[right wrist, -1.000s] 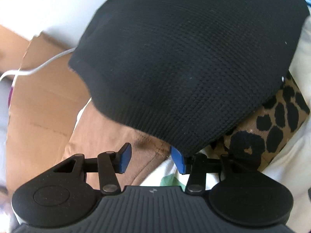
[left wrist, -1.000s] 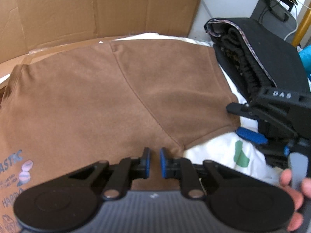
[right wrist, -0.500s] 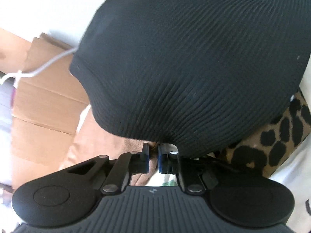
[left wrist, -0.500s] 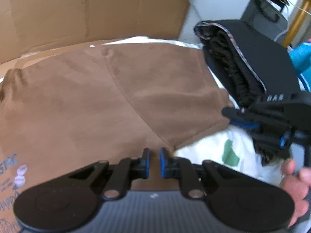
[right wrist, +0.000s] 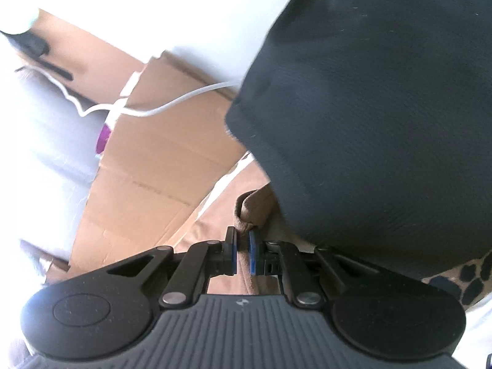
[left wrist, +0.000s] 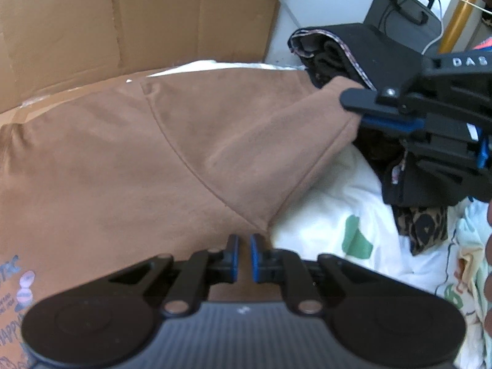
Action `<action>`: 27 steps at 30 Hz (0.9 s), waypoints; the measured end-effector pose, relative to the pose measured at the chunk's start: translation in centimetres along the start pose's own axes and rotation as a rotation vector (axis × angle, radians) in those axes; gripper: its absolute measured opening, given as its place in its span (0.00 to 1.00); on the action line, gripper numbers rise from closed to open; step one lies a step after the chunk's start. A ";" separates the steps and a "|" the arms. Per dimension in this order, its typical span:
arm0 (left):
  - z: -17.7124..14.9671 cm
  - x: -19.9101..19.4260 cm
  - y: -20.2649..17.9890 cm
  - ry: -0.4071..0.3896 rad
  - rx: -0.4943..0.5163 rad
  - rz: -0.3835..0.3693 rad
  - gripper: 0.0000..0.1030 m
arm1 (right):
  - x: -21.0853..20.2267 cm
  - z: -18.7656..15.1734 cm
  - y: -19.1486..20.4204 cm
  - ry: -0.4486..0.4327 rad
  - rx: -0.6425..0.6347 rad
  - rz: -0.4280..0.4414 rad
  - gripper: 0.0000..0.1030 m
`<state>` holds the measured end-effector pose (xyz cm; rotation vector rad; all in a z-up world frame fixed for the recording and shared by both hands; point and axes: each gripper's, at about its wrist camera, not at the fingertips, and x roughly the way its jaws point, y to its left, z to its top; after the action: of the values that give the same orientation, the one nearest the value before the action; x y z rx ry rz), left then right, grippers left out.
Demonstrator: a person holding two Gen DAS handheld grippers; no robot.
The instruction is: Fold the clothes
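Observation:
A brown T-shirt (left wrist: 129,166) lies spread out, with a small print at its lower left. My left gripper (left wrist: 243,258) sits at the shirt's side edge just below the armpit. Its jaws are closing to a narrow slit with brown cloth in it. My right gripper (left wrist: 363,117) comes in from the right, shut on the end of the shirt's sleeve (left wrist: 323,113), which it holds raised off the bed. In the right wrist view the right gripper (right wrist: 243,246) pinches a bunched brown fold of the sleeve (right wrist: 249,209) between its blue pads.
A folded black garment (left wrist: 353,49) lies right behind the raised sleeve and fills the right wrist view (right wrist: 384,107). Leopard-print cloth (left wrist: 424,224) and a white cloth with green print (left wrist: 338,215) lie at the right. Cardboard (left wrist: 123,24) stands behind. A white cable (right wrist: 184,98) crosses it.
The right gripper's jaws went from open to shut on the sleeve end and rose with it, lifting the sleeve off the white cloth. The left gripper stayed in place.

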<state>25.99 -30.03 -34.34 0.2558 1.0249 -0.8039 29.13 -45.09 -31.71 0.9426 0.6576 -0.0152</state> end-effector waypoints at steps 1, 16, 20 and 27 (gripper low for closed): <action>-0.1 -0.1 0.0 -0.001 -0.005 -0.006 0.08 | 0.2 0.1 0.2 0.006 -0.004 0.005 0.05; 0.8 1.9 -0.4 0.017 -0.020 -0.032 0.09 | -1.4 -1.3 -1.6 0.066 0.017 0.064 0.05; 0.9 2.2 1.1 0.033 -0.151 -0.069 0.11 | -1.7 -2.2 -0.1 0.130 -0.067 0.124 0.05; 2.3 2.9 1.0 0.103 -0.238 -0.035 0.12 | -1.8 -2.5 -0.2 0.168 -0.073 0.145 0.05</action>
<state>28.97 -31.99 -35.70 0.0764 1.2137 -0.6977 26.34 -43.75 -31.96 0.9255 0.7387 0.2173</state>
